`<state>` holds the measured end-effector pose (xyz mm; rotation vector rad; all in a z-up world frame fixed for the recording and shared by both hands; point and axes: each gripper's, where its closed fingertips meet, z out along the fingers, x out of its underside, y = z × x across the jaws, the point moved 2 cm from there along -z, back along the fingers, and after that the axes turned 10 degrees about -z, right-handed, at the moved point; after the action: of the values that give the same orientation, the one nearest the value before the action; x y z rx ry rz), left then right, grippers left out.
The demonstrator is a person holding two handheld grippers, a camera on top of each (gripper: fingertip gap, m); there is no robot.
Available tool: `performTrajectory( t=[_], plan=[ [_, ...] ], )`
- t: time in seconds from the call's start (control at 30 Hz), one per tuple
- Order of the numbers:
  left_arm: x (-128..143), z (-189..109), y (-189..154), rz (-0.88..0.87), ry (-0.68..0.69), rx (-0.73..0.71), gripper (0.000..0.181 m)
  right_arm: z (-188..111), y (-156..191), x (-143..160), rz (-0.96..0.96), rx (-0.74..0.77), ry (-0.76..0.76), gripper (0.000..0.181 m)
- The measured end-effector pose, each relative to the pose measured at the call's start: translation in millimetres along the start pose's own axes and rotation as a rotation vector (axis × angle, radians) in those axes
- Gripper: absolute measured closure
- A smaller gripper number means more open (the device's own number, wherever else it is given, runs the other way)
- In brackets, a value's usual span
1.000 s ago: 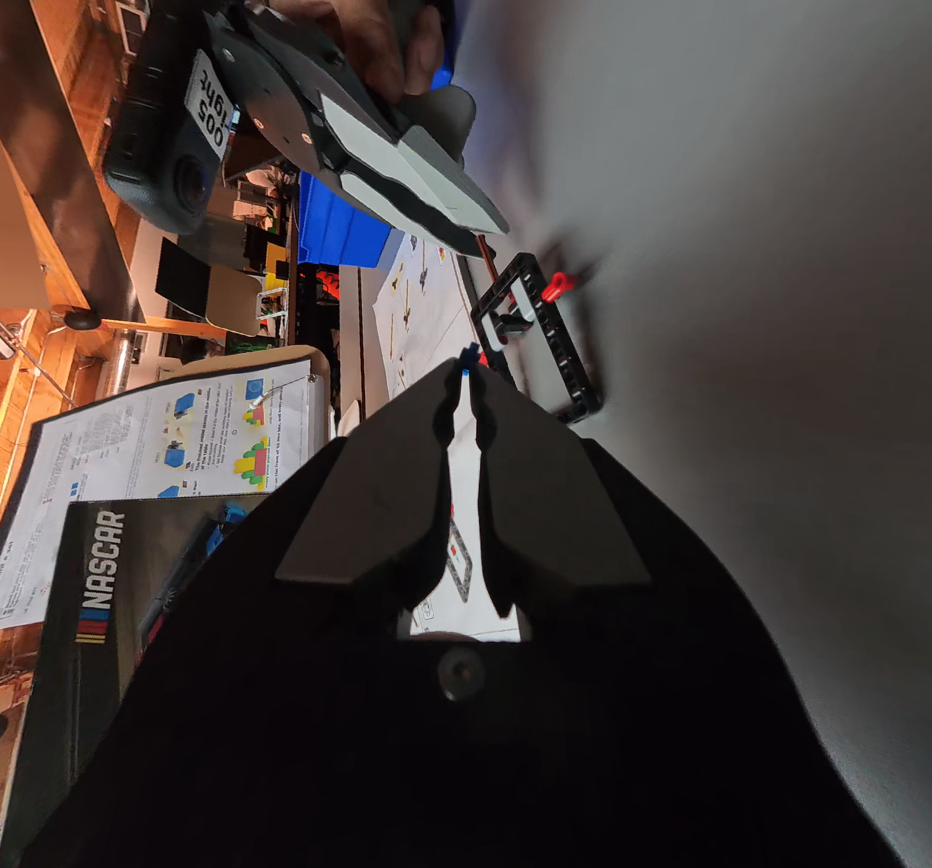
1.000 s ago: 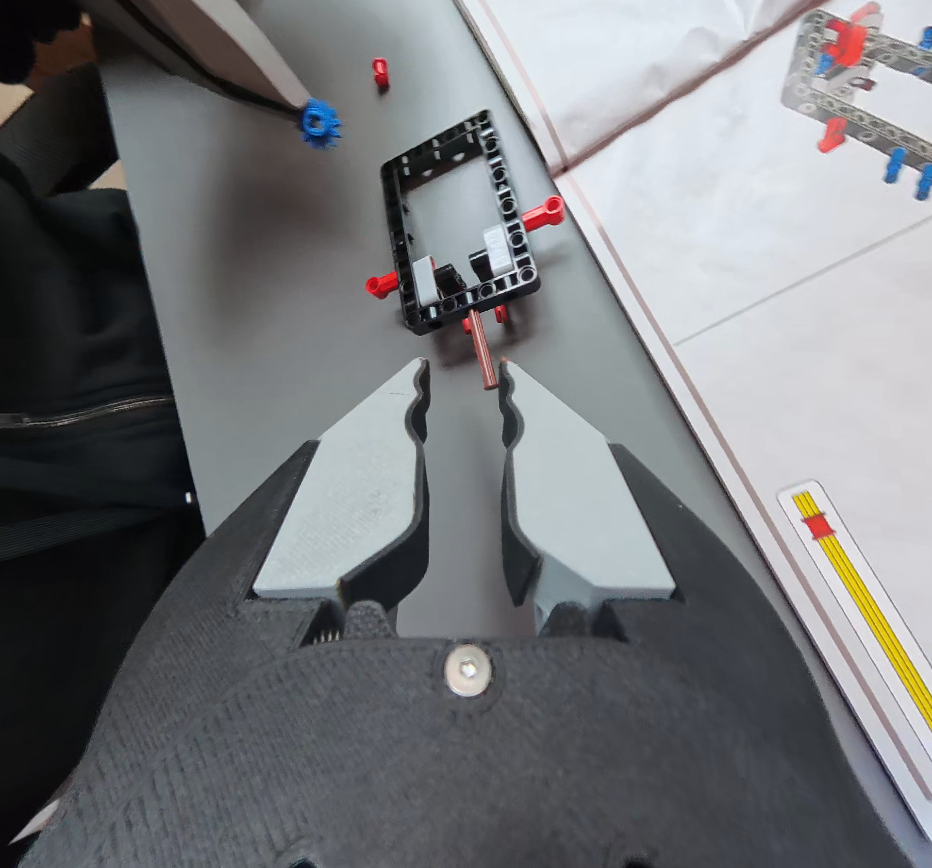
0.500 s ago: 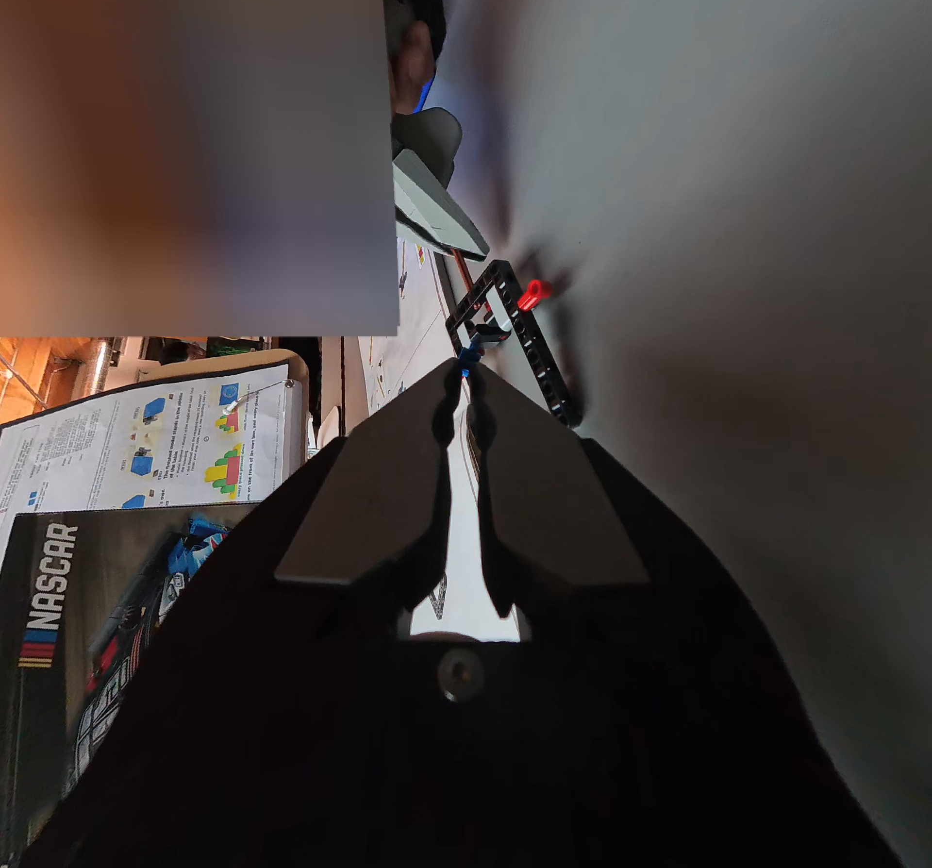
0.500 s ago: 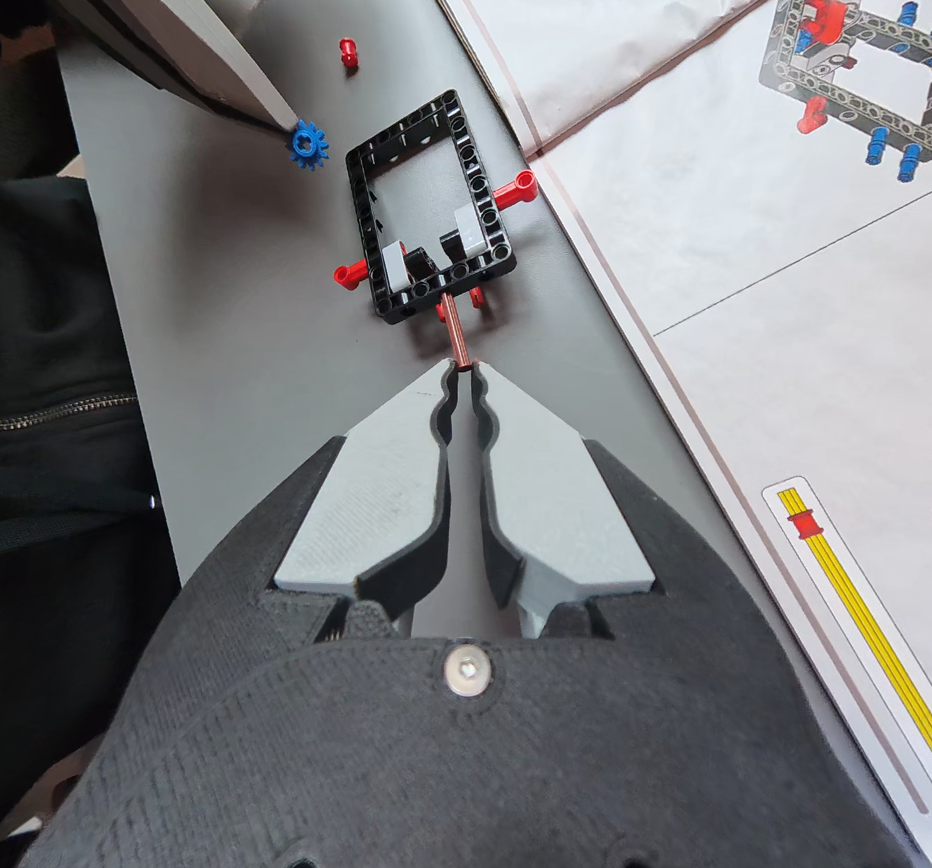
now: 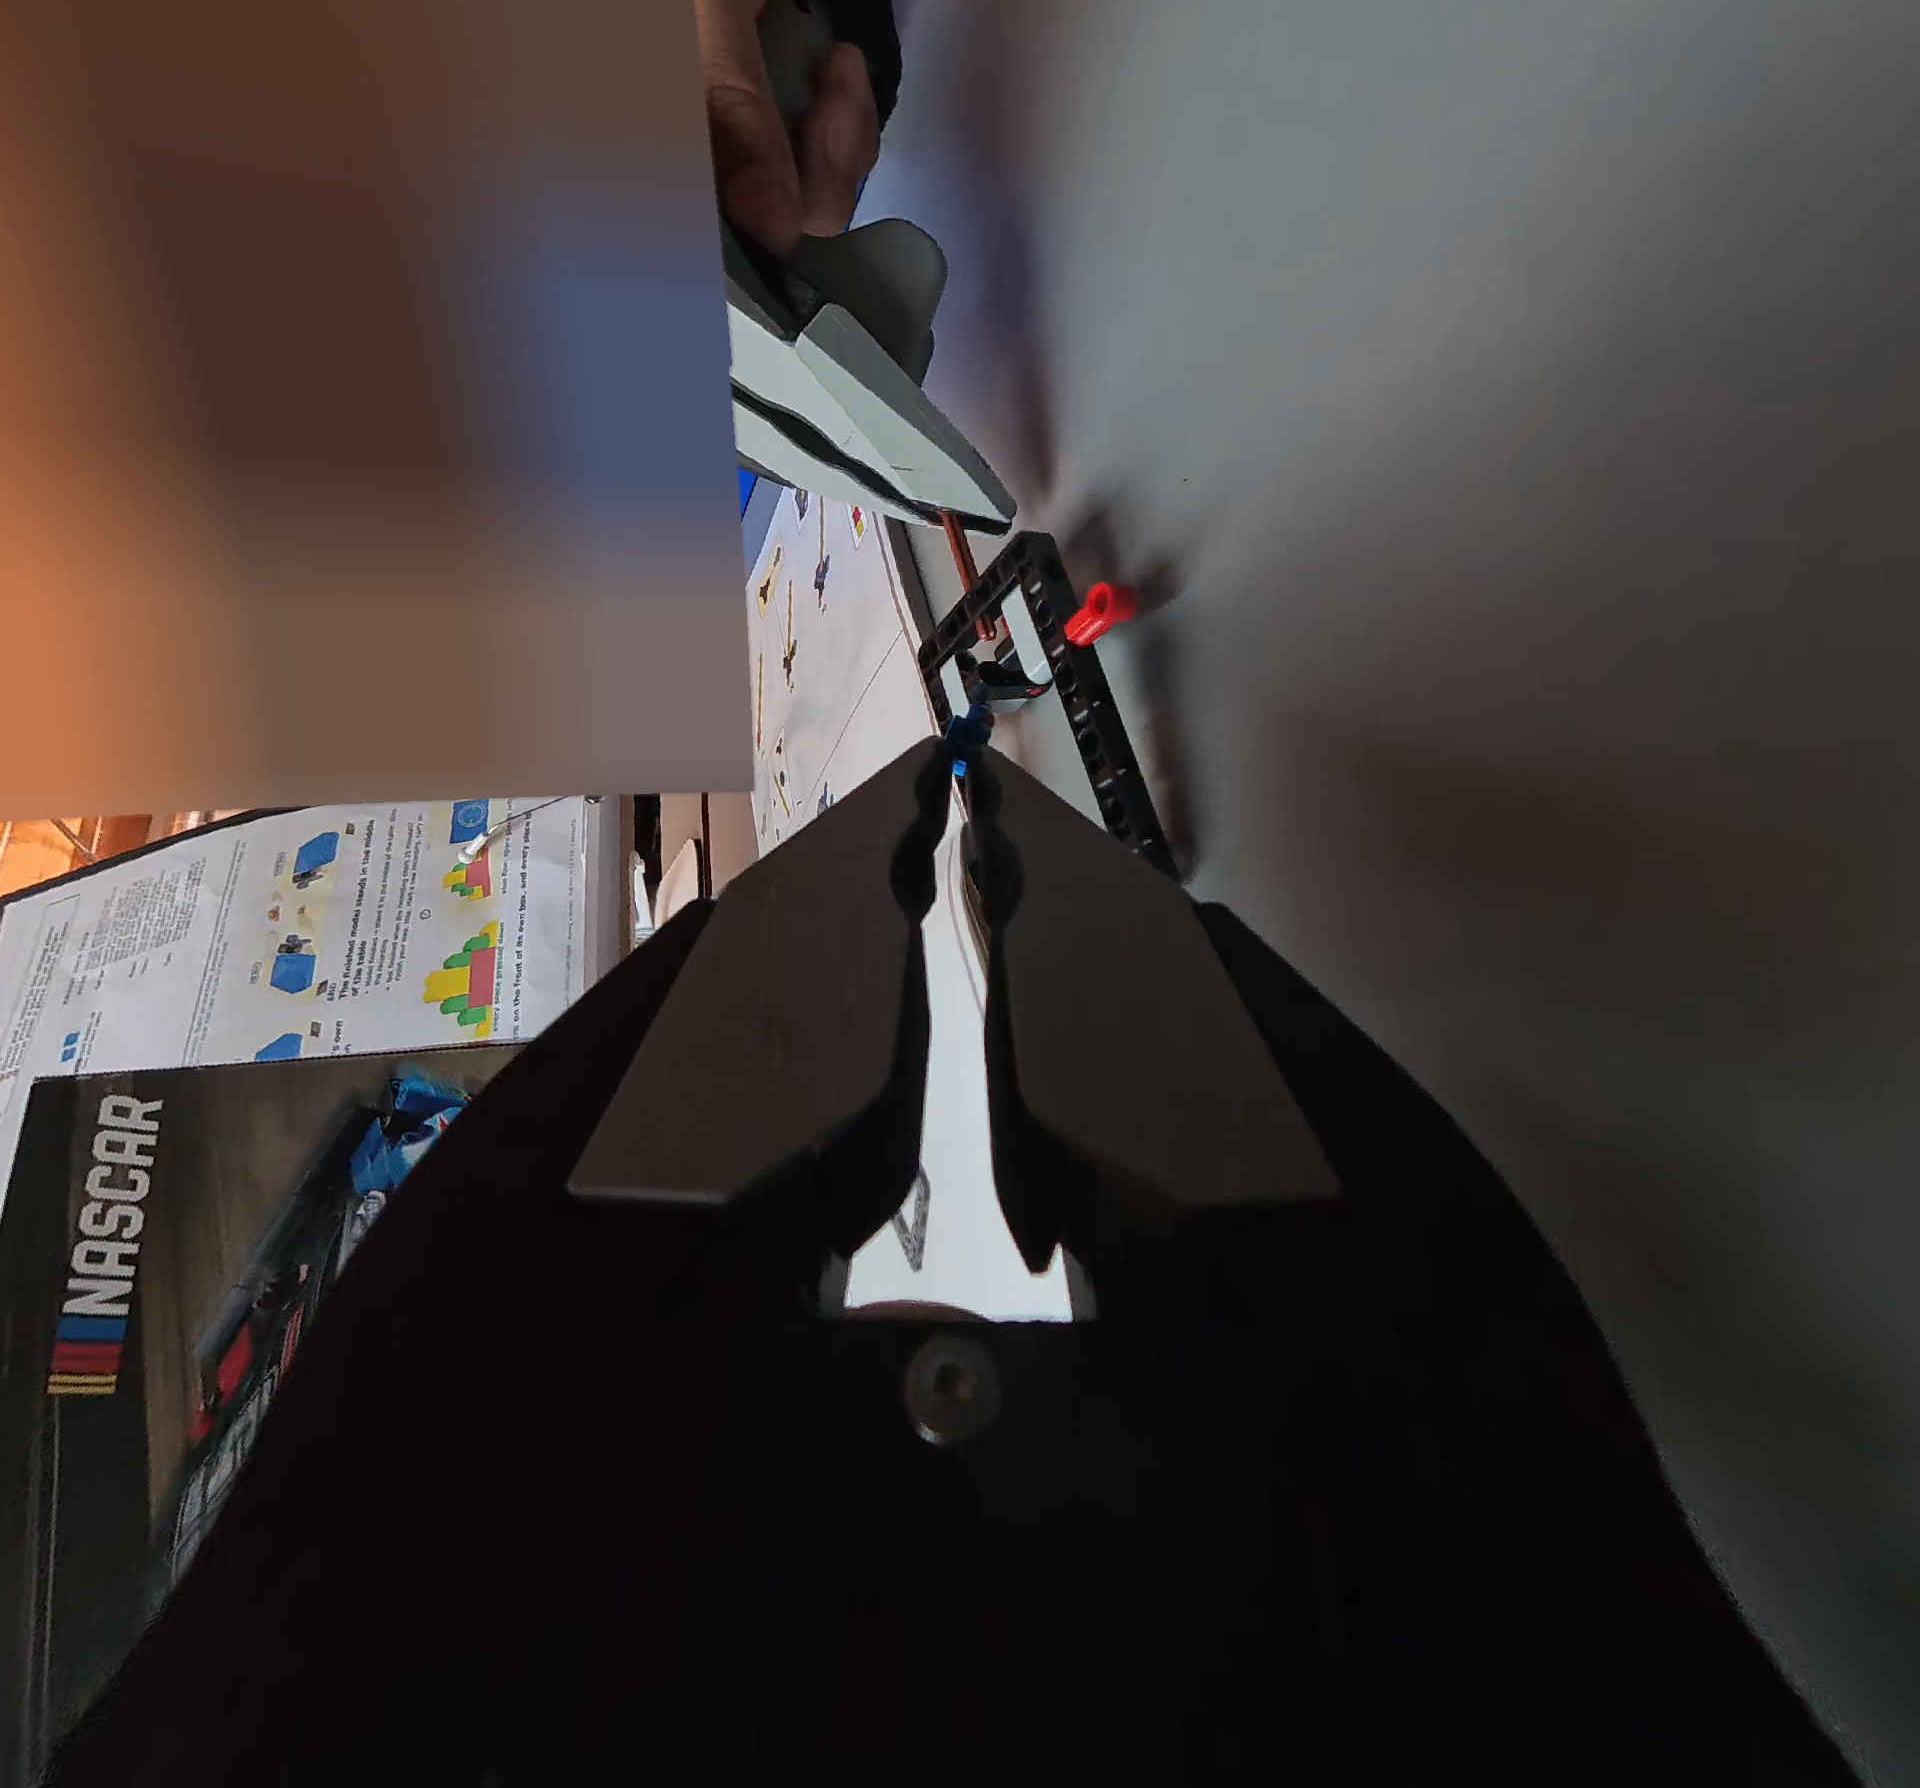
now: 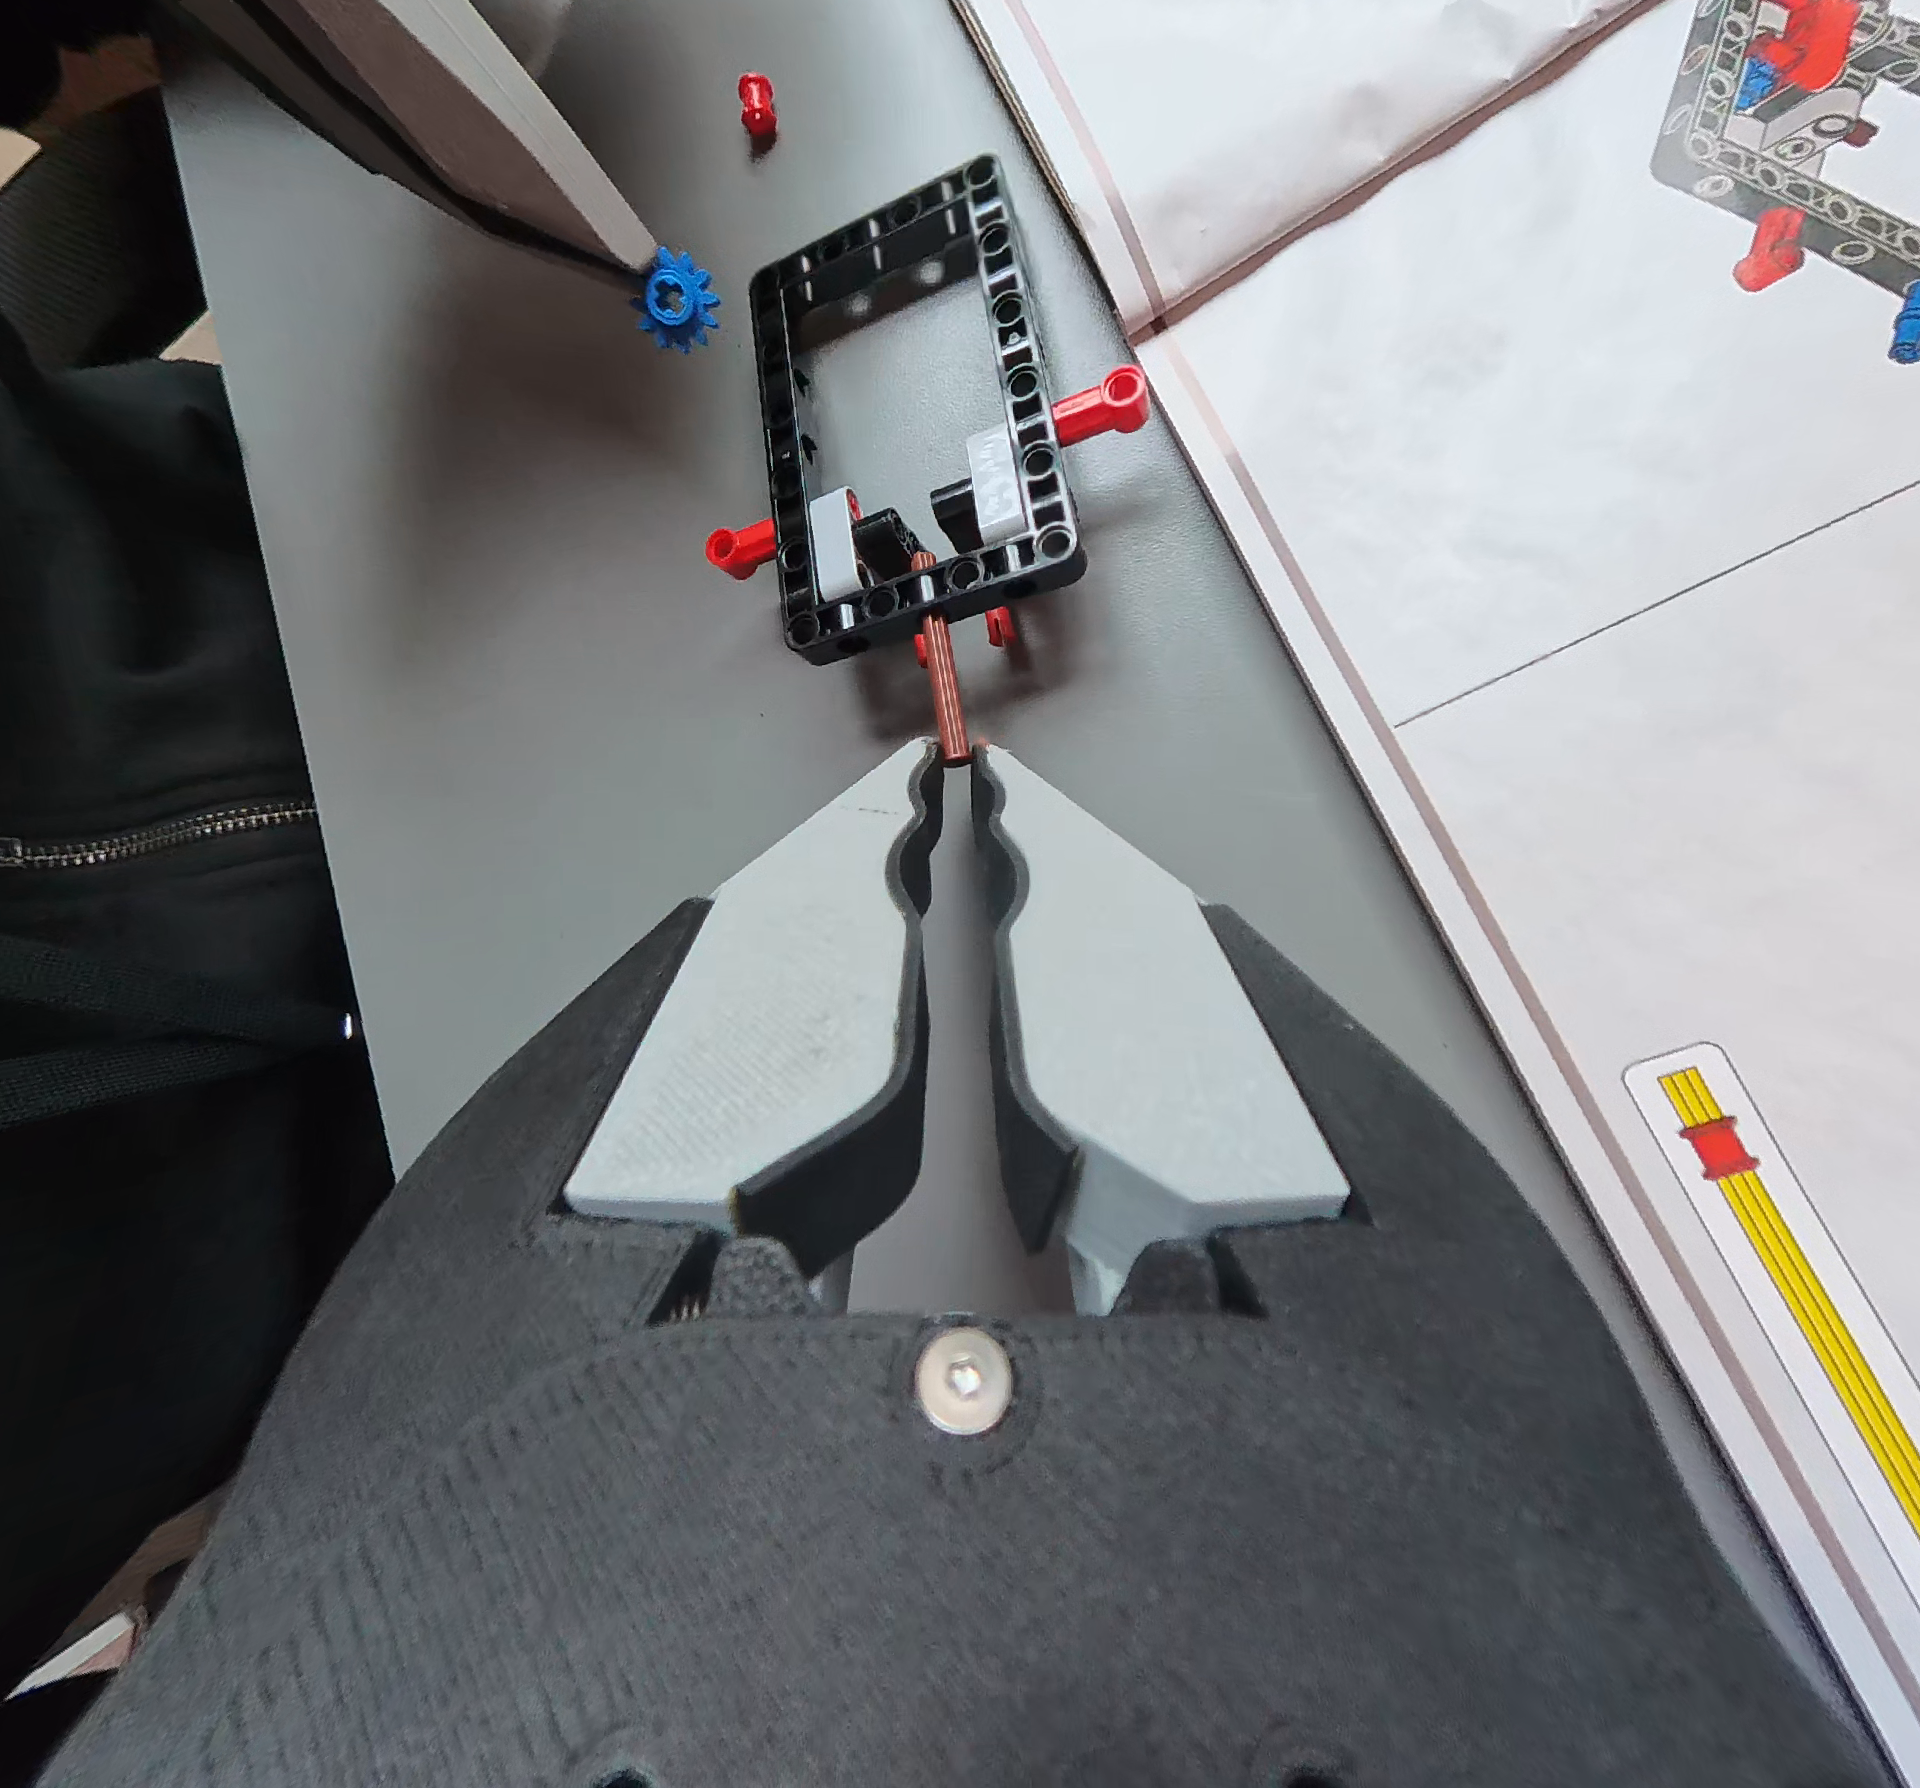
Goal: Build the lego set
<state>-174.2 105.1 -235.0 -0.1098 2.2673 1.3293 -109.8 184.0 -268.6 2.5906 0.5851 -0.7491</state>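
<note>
The build is at an early stage, I judge. The black frame [image 6: 914,408] lies flat on the tabletop [image 6: 499,595] just ahead of my right fingers [image 6: 790,990], and it already carries some parts: a red pin [image 6: 1101,410] sticking out of its far-right side, another red pin [image 6: 740,545] out of its left side, and two grey-and-black connectors [image 6: 989,483] inside its near end. The brown axle [image 6: 943,668] is threaded through the frame's near beam, with its free end pointing back at me. The instruction sheet [image 6: 1558,512], off to the right of my right fingers, pictures a fuller frame (more red and blue parts than mine has), so most of the set is left to do.

My right gripper [image 6: 954,753] is nearly closed, its tips pinching the axle's free end; the rest of the axle runs forward from the tips into the frame. My left gripper [image 5: 958,770] is likewise drawn narrow, gripping the blue gear [image 6: 675,299] at its very tips. In the right wrist view the gear hangs just off the frame's far-left corner, apart from it; in the left wrist view it sits straight ahead of my left tips with the frame just beyond.

I take the step in hand to be getting the gear onto the axle inside the frame. A loose red pin [image 6: 755,99] lies on the tabletop beyond the frame, unused.
</note>
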Motion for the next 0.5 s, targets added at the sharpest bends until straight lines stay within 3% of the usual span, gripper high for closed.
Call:
performTrajectory(
  t=[0.5],
  plan=[
    [-2,38,5,0.169,-0.028,0.196,0.181,-6,1,2,0.014,-0.078,-0.036,0.179]
  ],
)
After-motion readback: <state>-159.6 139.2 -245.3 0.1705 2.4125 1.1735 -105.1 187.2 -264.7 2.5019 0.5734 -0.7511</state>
